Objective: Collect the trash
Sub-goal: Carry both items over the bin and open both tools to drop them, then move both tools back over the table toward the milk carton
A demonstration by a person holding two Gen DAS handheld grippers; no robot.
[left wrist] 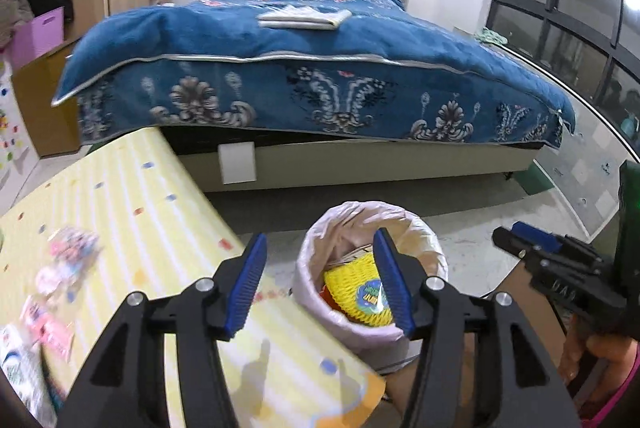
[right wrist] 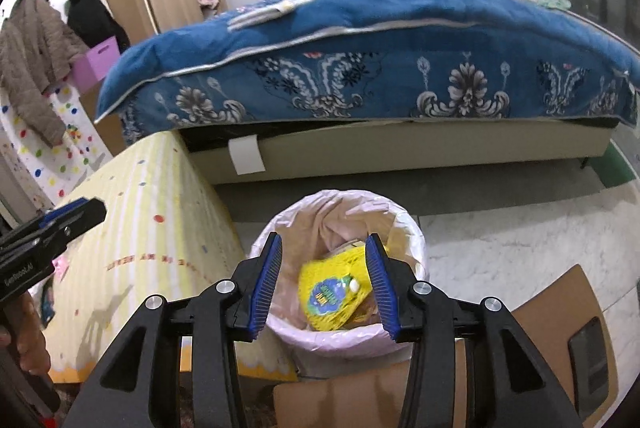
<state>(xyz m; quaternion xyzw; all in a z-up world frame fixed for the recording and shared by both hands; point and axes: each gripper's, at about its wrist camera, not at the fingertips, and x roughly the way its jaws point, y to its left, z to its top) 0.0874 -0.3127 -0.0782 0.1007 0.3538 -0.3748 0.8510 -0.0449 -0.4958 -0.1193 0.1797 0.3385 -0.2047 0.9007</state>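
A round trash bin (left wrist: 430,248) lined with a pale pink bag stands on the floor in front of the bed; it also shows in the right wrist view (right wrist: 412,232). A yellow foam net wrapper (left wrist: 352,292) with a blue-green label lies inside it, also seen from the right wrist (right wrist: 328,288). My left gripper (left wrist: 320,282) is open and empty, above the table edge and the bin's left side. My right gripper (right wrist: 323,282) is open and empty, directly above the bin. Blurred pink and white wrappers (left wrist: 60,292) lie on the yellow table at the left.
A yellow striped table (left wrist: 132,211) stands left of the bin, also in the right wrist view (right wrist: 160,211). A bed with a blue blanket (left wrist: 312,67) fills the background. Brown cardboard (right wrist: 552,320) lies on the marble floor to the right. The right gripper shows at the left view's edge (left wrist: 560,264).
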